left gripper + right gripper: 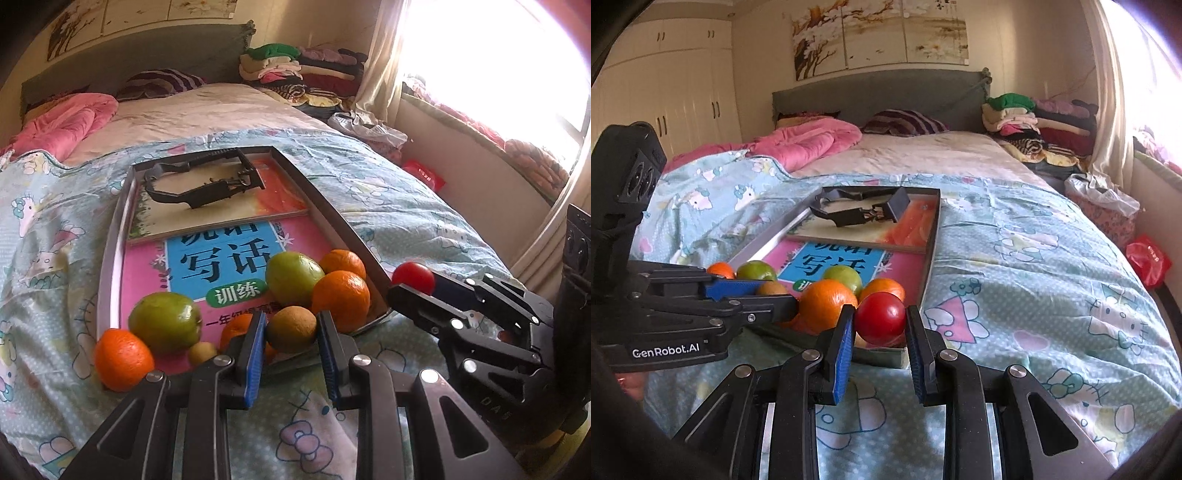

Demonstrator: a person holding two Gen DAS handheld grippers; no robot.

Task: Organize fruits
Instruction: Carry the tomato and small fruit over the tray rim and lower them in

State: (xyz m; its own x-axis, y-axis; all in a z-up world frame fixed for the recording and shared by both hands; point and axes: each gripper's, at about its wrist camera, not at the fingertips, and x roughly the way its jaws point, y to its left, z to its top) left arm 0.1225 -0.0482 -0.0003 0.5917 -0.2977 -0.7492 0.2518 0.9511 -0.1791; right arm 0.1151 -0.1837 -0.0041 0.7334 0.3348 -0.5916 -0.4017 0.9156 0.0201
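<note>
Left gripper (291, 332) pinches a brownish-green kiwi (291, 328) at the tray's (110, 236) near edge; right gripper (880, 325) clamps a glossy red tomato (880, 318) beside it.

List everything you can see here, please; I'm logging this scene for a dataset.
Oranges: at least four, orange, near end of tray and beside it.
Green fruits: two, green, on the pink book.
Kiwi: one, brown, between left gripper's fingers.
Small fruit: one, yellowish, by the tray's near edge.
Tomato: one, red, between right gripper's fingers.
Tray: one, grey, on the bed.
Books: two, pink and orange, in the tray.
Black frame: one, at tray's far end.
Clothes: stacked, mixed colours, beside the headboard.
Left gripper: black, blue pads.
Right gripper: same.
</note>
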